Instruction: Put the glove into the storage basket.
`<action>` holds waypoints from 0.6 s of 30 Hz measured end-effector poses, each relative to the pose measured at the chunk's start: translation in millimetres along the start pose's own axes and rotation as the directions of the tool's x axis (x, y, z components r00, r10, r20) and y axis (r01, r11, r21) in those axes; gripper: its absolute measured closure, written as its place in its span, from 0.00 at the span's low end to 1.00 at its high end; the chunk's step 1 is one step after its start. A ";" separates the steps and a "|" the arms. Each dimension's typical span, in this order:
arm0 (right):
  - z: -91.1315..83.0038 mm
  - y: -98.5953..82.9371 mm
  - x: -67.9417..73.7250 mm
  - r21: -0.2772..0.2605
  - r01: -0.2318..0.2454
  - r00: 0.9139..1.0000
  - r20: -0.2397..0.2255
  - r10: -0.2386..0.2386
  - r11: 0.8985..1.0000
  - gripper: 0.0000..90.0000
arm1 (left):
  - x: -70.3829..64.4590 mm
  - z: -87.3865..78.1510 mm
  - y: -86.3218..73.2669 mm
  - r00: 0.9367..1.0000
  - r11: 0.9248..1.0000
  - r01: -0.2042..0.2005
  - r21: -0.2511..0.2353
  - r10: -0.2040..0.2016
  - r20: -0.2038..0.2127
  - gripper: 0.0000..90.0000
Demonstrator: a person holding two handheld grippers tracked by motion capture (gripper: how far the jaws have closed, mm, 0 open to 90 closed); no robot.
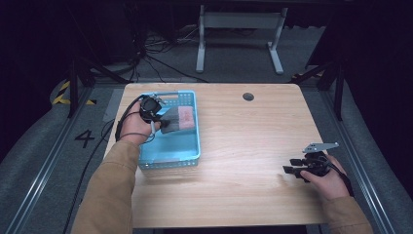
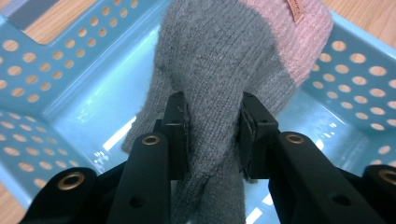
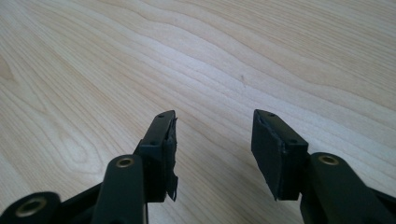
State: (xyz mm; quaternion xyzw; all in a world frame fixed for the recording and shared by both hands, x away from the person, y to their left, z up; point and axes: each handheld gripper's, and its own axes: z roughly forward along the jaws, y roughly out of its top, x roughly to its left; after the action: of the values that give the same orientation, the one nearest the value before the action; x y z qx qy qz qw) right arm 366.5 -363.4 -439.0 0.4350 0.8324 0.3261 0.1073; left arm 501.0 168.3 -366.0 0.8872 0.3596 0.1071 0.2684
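The left tongs (image 2: 212, 135) are clenched on a grey-and-pink knitted sock (image 2: 233, 56), held inside the blue perforated basket (image 2: 51, 84). The right tongs (image 3: 212, 154) gape, released, above bare table (image 3: 233, 56).

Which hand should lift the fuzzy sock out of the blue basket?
Left. The left gripper is already shut on the sock over the basket. The right gripper is open, far across the table.

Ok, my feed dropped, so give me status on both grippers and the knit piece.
Left gripper shut on grey-and-pink knit glove, over blue basket. Right gripper open, empty, low over table. Nothing in the way.
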 end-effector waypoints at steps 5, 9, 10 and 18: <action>-3.5 -2.2 -1.6 -0.009 -0.009 1.000 0.007 0.009 1.000 0.57 | 0.7 11.0 1.7 1.000 0.999 -0.012 0.036 0.012 -0.001 0.75; -3.6 -3.3 0.5 -0.005 -0.006 1.000 0.007 0.006 1.000 0.57 | 1.6 17.0 1.6 1.000 0.998 -0.018 0.060 0.018 0.001 0.75; -3.6 -3.3 0.5 -0.005 -0.006 1.000 0.007 0.006 1.000 0.57 | 1.6 17.0 1.6 1.000 0.998 -0.018 0.060 0.018 0.001 0.75; -4.7 -5.1 0.7 -0.006 -0.014 1.000 0.015 0.014 1.000 0.57 | 9.1 34.3 -1.7 1.000 0.995 0.005 0.095 -0.005 0.005 0.75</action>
State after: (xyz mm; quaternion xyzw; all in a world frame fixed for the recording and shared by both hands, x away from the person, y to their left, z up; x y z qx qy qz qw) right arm 360.5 -367.1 -438.6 0.4429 0.8275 0.3261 0.1128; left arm 519.7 162.0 -395.5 0.8984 0.3657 0.0868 0.2272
